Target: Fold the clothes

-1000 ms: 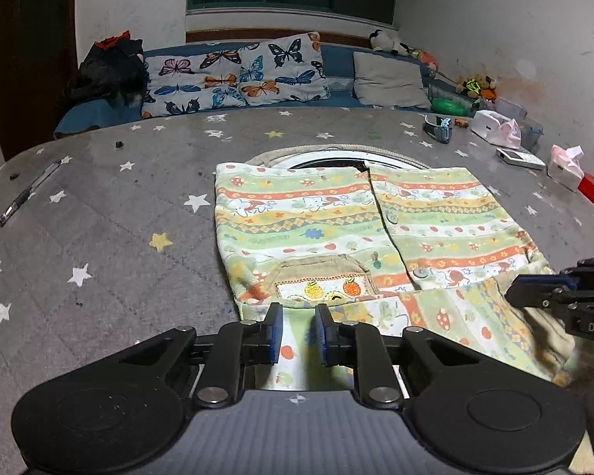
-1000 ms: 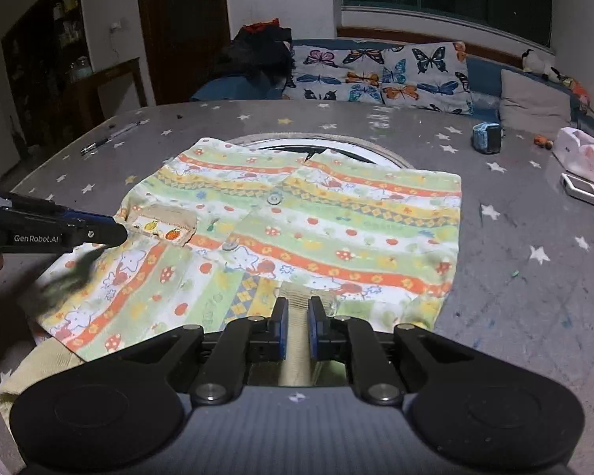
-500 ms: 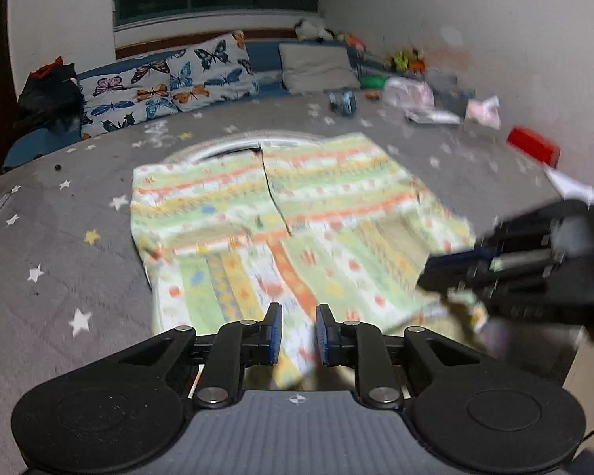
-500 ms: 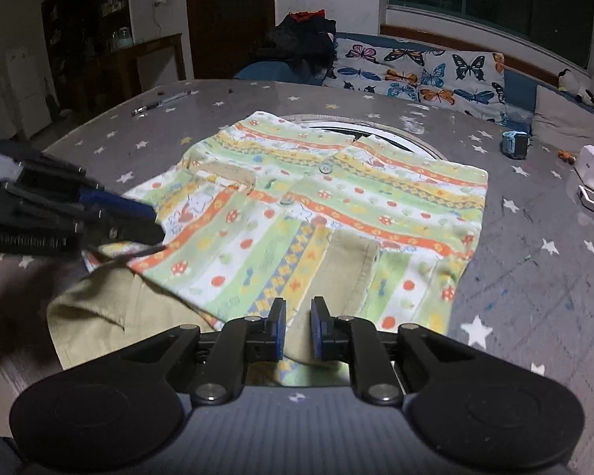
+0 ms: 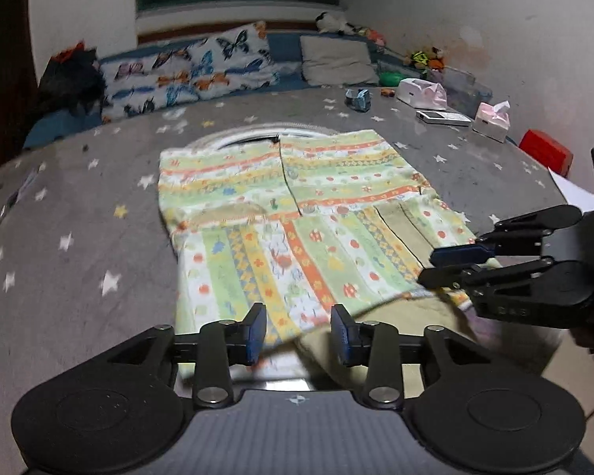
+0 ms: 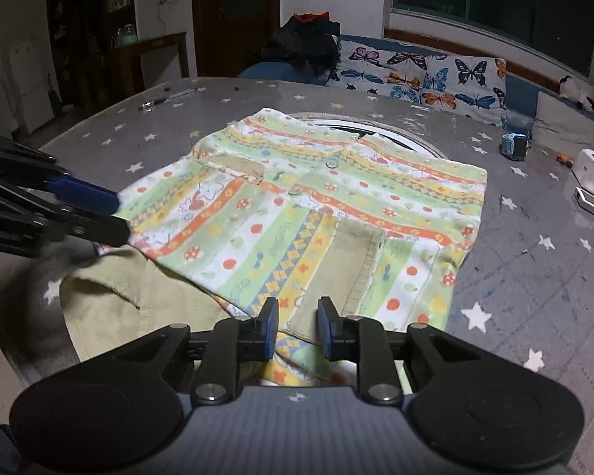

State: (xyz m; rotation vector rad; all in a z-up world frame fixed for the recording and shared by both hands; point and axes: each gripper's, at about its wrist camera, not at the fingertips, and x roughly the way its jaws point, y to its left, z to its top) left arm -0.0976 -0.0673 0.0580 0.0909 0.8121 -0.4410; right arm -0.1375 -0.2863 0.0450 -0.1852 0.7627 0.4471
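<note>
A child's shirt (image 5: 297, 206) with green, orange and yellow stripes lies flat on the grey star-print table (image 5: 79, 237), its khaki inner side showing at the near edge. Striped sleeve panels are folded across its lower half (image 6: 257, 237). My left gripper (image 5: 299, 334) is open over the near hem, blue pads apart and cloth lying below the gap. My right gripper (image 6: 297, 330) is open too, above the khaki strip (image 6: 348, 265). Each appears in the other's view: the right gripper (image 5: 425, 267) at the shirt's right corner, the left gripper (image 6: 118, 215) at its left corner.
On the far right of the table are a white tissue box (image 5: 419, 93), a remote (image 5: 441, 117), a pink tissue pack (image 5: 491, 120), a red box (image 5: 546, 150) and a small blue object (image 5: 358, 99). A pen (image 6: 170, 97) lies far left. Butterfly pillows (image 6: 423, 71) line a sofa behind.
Both grippers were shut on the shirt's near edge; they have drawn back toward the near table edge and opened. The cloth has dropped onto the table.
</note>
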